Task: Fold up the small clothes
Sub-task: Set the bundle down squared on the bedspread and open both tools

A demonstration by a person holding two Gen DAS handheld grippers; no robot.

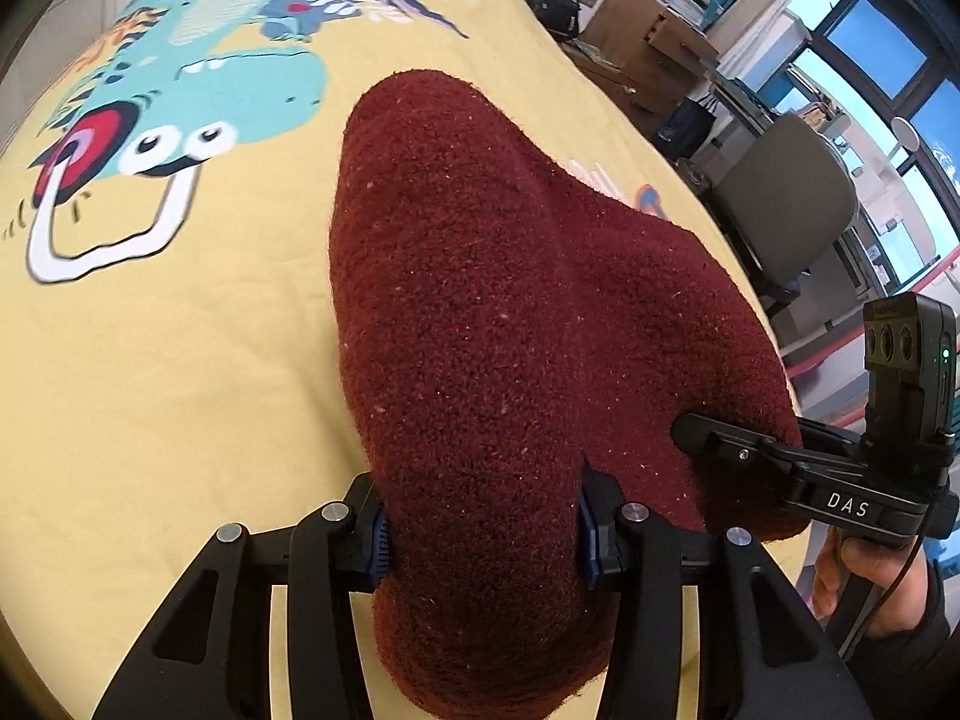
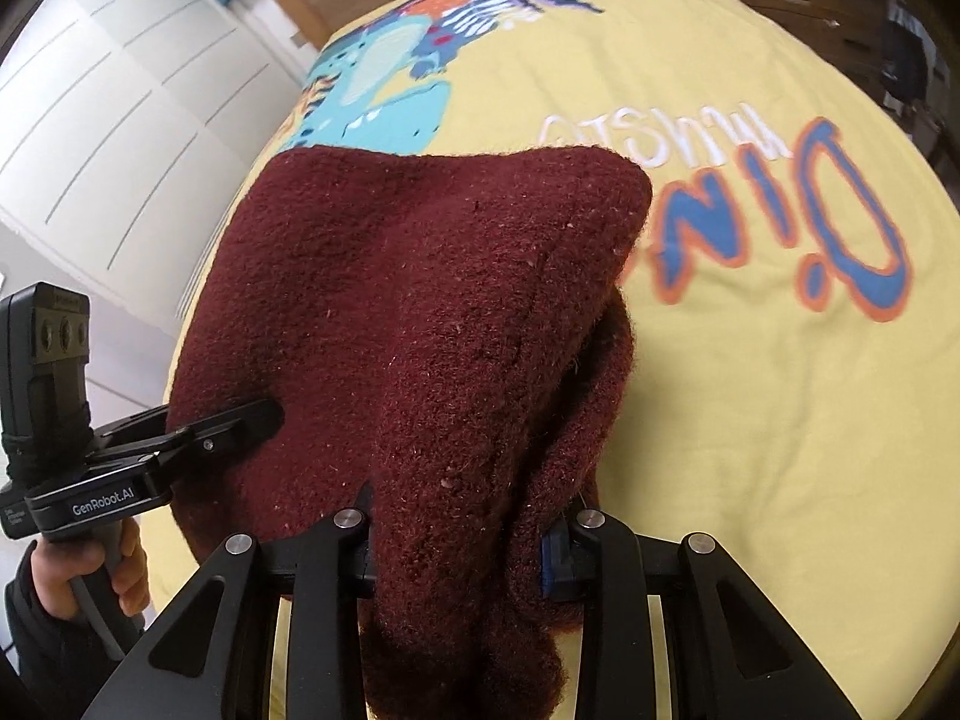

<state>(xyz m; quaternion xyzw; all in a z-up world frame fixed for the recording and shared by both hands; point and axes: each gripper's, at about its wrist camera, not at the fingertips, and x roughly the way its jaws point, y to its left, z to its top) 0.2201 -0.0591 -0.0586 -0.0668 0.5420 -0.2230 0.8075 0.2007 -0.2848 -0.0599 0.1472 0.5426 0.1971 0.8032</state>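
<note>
A dark red knitted garment (image 1: pixel 498 324) lies on a yellow printed bed cover (image 1: pixel 180 372). My left gripper (image 1: pixel 483 531) is shut on its near edge, with cloth bunched between the blue pads. My right gripper (image 2: pixel 459 540) is shut on another part of the same garment (image 2: pixel 420 312), where a folded layer hangs between the fingers. Each gripper shows in the other's view: the right one (image 1: pixel 738 450) clamps the garment's right side, the left one (image 2: pixel 216 429) clamps its left side. The garment's far part rests on the cover.
The cover carries a teal dinosaur print (image 1: pixel 198 78) and blue and orange lettering (image 2: pixel 780 222). A grey chair (image 1: pixel 786 192), cardboard boxes (image 1: pixel 648 42) and windows stand to the right of the bed. White wardrobe doors (image 2: pixel 102 108) stand to its left.
</note>
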